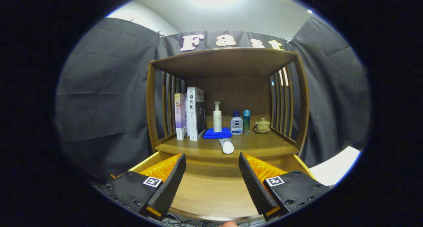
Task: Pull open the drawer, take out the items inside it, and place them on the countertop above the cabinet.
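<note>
The wooden drawer stands pulled open below the cabinet's countertop, and its bare wooden bottom shows between my fingers. My gripper hangs open over the drawer with nothing between its fingers, the tips just short of the countertop's front edge. A white tube lies on the countertop near that edge, just ahead of the fingers. Behind it a folded blue cloth lies flat, and a white pump bottle stands at the cloth's back edge.
Two upright books stand at the left of the countertop. A blue-capped white bottle, a teal bottle and a lidded cup on a saucer stand to the right. Slatted side walls and a top board enclose the shelf.
</note>
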Motion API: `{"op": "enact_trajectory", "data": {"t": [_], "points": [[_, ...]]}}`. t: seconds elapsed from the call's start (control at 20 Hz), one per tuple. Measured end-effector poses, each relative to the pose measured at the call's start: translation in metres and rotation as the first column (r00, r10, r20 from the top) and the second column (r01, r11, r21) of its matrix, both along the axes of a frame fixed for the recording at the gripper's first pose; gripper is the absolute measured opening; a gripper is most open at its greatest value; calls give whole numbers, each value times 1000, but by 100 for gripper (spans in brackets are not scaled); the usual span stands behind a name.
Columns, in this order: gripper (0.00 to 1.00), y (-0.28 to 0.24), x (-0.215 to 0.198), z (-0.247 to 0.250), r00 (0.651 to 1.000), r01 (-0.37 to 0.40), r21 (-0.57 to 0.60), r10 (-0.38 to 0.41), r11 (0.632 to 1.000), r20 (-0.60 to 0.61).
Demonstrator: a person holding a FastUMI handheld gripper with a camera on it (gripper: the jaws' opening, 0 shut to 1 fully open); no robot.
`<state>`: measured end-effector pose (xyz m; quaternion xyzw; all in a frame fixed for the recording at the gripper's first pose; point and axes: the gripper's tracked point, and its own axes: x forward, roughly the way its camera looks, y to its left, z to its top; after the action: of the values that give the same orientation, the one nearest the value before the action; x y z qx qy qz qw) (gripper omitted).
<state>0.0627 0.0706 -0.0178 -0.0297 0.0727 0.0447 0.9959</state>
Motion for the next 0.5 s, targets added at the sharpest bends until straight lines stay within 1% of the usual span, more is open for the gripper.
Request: {"op": "enact_trajectory", "data": {"t": [0.1, 0.3, 0.5], "points": [[98, -3, -16, -12, 1000, 11, -10, -11, 1000, 5], [98, -3, -48, -41, 1000, 12, -66, -12, 998, 9], [98, -4, -72, -63, 1000, 17, -65, -17, 998, 5]]}}
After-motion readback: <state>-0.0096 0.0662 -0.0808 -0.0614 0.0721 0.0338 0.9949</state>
